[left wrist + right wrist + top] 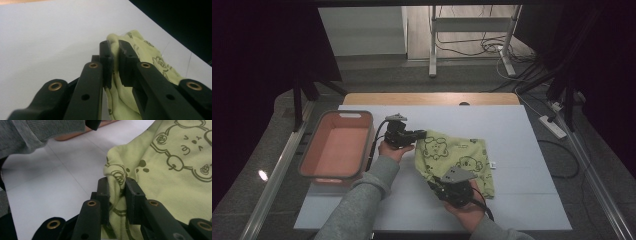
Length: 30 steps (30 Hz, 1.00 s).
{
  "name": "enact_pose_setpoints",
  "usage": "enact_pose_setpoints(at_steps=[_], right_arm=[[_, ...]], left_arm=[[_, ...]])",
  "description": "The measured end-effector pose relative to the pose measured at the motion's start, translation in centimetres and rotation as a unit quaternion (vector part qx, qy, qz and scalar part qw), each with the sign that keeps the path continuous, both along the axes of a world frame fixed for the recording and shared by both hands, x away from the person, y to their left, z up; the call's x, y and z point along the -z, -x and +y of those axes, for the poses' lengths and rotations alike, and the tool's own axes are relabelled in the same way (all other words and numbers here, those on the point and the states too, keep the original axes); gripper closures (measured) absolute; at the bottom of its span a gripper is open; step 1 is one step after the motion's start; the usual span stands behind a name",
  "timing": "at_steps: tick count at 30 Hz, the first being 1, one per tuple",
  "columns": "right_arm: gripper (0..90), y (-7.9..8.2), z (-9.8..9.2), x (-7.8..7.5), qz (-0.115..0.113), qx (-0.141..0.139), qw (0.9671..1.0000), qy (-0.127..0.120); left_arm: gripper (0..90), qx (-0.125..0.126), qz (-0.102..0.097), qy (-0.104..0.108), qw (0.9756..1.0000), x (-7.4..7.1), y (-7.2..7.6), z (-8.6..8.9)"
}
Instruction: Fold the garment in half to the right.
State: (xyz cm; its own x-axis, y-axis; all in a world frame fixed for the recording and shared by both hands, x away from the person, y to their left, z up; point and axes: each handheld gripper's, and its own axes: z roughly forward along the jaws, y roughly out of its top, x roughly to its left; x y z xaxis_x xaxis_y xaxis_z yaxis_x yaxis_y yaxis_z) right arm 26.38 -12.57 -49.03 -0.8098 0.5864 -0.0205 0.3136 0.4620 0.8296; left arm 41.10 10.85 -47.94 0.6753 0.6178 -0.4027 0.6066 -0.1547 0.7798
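A yellow-green cloth [462, 155] printed with cartoon bears lies on the white table top [512, 125]. My left gripper [421, 135] is shut on the cloth's far left corner; in the left gripper view the cloth [147, 53] is pinched between the black jaws of that gripper [115, 58]. My right gripper [438, 184] is shut on the cloth's near left corner. In the right gripper view a bunched fold of the cloth [172, 167] sits squeezed in the right gripper [117, 191]. A grey-sleeved arm [367, 195] holds the left gripper.
An empty pink plastic basket [314, 165] stands at the table's left edge, close to the left hand. The grey sleeve [37, 131] crosses the top left of the right gripper view. White table surface extends right of the cloth and behind it.
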Motion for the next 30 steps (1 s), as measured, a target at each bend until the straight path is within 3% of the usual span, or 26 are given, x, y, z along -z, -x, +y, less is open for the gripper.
enact_pose_setpoints(at_steps=[23,30], right_arm=[[76.4,0.4,0.7,-1.1,0.000,-0.020,0.9994,-0.027],[76.3,0.5,1.0,-1.0,0.001,-0.027,0.9993,-0.027]], left_arm=[[81.8,0.001,-0.006,0.020,0.9998,-1.6,0.9,1.5],[81.8,0.003,-0.002,0.017,0.9999,-1.5,1.1,1.8]])
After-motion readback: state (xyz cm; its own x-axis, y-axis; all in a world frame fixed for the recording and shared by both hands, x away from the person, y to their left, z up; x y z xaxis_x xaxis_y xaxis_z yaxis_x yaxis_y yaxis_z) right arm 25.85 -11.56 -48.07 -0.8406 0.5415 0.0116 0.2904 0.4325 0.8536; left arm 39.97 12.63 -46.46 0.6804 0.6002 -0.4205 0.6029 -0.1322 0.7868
